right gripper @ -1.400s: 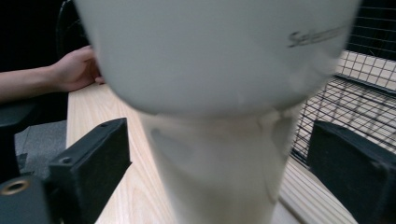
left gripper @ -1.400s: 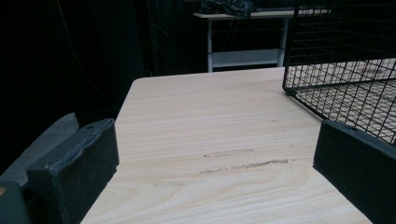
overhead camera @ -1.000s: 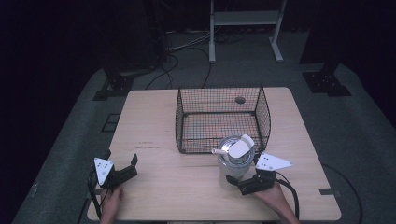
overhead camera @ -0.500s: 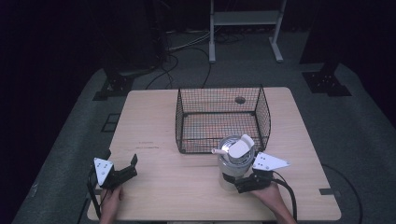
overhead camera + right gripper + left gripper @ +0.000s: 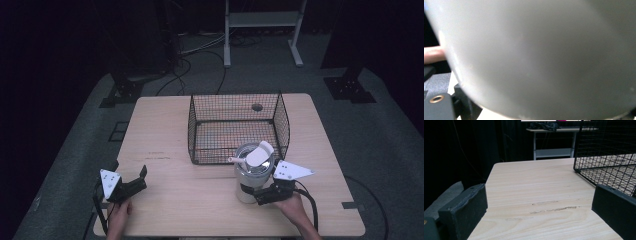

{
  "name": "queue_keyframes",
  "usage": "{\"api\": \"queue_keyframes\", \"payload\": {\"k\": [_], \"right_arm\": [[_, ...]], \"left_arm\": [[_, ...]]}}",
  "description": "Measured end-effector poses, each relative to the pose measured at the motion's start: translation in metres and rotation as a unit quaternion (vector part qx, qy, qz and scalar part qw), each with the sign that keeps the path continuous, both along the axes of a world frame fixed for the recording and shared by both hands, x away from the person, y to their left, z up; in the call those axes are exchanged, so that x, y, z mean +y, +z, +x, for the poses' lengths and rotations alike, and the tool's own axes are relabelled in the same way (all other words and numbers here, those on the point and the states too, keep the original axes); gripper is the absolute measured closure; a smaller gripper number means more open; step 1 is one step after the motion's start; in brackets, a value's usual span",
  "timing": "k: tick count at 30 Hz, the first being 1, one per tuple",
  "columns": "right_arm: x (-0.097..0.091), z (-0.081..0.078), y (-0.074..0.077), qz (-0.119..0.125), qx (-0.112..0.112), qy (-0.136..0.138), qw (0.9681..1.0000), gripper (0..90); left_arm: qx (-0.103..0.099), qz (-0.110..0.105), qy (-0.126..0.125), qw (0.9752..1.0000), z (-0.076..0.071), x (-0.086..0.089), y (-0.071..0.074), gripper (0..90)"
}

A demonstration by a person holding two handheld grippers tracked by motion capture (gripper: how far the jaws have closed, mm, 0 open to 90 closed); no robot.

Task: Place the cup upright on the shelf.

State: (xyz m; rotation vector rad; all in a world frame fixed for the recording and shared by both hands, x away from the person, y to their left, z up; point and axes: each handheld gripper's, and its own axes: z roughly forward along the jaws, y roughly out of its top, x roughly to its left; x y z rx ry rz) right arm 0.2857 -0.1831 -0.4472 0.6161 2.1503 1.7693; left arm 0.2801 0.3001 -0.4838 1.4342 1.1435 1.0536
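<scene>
A white-grey round container (image 5: 252, 175) with a white lid flap stands on the table just in front of the wire basket (image 5: 235, 127). My right gripper (image 5: 256, 194) reaches in from the right at the container's base, one jaw on either side of it; the jaws look spread wide. The container's pale wall (image 5: 544, 55) is right up against the camera in the right gripper view. My left gripper (image 5: 131, 181) rests near the table's front left, open and holding nothing. In the left gripper view both its fingers (image 5: 464, 212) frame bare wood.
The black wire basket (image 5: 606, 162) stands open-topped at mid-table, with nothing in it. The wooden table (image 5: 165, 125) ends close to both hands at the front edge. A metal stand (image 5: 260, 20) and cables lie on the floor beyond.
My right gripper has slid a little left, deeper around the container's base. The container and the left gripper have stayed put.
</scene>
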Motion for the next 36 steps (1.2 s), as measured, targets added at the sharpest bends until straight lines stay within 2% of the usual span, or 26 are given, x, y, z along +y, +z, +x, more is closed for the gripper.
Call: {"api": "queue_keyframes", "payload": {"k": [6,7,11,12,13,15,16,17,20,21,24,25,29,33,35,36], "right_arm": [[-0.004,0.002,0.018,0.002,-0.006,0.011,0.9999,7.9],[-0.004,0.004,0.028,-0.004,-0.005,0.013,0.9999,7.9],[-0.003,0.01,0.049,-0.002,-0.015,0.025,0.9996,7.9],[-0.003,0.01,0.049,-0.002,-0.015,0.025,0.9996,7.9],[-0.001,0.014,0.06,-0.003,-0.025,0.028,0.9993,7.9],[0.0,0.019,0.07,-0.003,-0.029,0.03,0.9991,7.9],[0.0,0.019,0.07,-0.003,-0.029,0.03,0.9991,7.9],[0.001,0.026,0.081,-0.007,-0.035,0.029,0.9989,8.0],[0.003,0.032,0.089,-0.012,-0.038,0.027,0.9988,7.9],[0.005,0.042,0.098,-0.018,-0.042,0.028,0.9986,7.9],[0.008,0.049,0.105,-0.019,-0.041,0.026,0.9986,7.9],[0.011,0.059,0.113,-0.026,-0.049,0.02,0.9983,7.9],[0.018,0.076,0.122,-0.026,-0.057,0.017,0.9979,7.9],[0.023,0.09,0.127,-0.026,-0.057,0.014,0.9979,7.9],[0.029,0.105,0.129,-0.024,-0.054,0.015,0.9981,7.9],[0.029,0.105,0.129,-0.024,-0.054,0.015,0.9981,7.9]], "left_arm": [[0.0,0.002,0.0,1.0,0.0,0.0,0.0,0.0],[0.0,0.001,-0.001,1.0,0.0,0.0,0.0,0.0],[-0.001,-0.002,0.0,1.0,0.0,0.0,0.0,0.0],[0.0,-0.001,0.0,1.0,0.0,0.0,0.0,0.0],[-0.001,0.0,0.0,1.0,0.0,0.0,0.0,0.0],[-0.001,0.001,0.0,1.0,0.0,0.0,0.0,0.0],[-0.001,0.001,-0.001,1.0,0.0,0.0,0.0,0.0],[-0.001,0.0,-0.001,1.0,0.0,0.0,0.0,0.0],[-0.002,0.0,-0.001,1.0,0.0,0.001,0.0,0.0],[-0.003,-0.003,0.0,1.0,0.0,0.0,0.0,0.0],[-0.003,-0.002,0.0,1.0,0.0,0.001,0.0,0.0],[-0.003,-0.003,0.0,1.0,0.0,0.001,0.0,0.0],[-0.004,-0.002,0.0,1.0,0.0,0.001,0.0,0.0],[-0.004,-0.002,-0.001,1.0,0.0,0.001,0.0,0.0],[-0.004,-0.002,-0.002,1.0,0.0,0.0,0.0,0.0],[-0.004,-0.002,-0.002,1.0,0.0,0.0,0.0,0.0]]}}
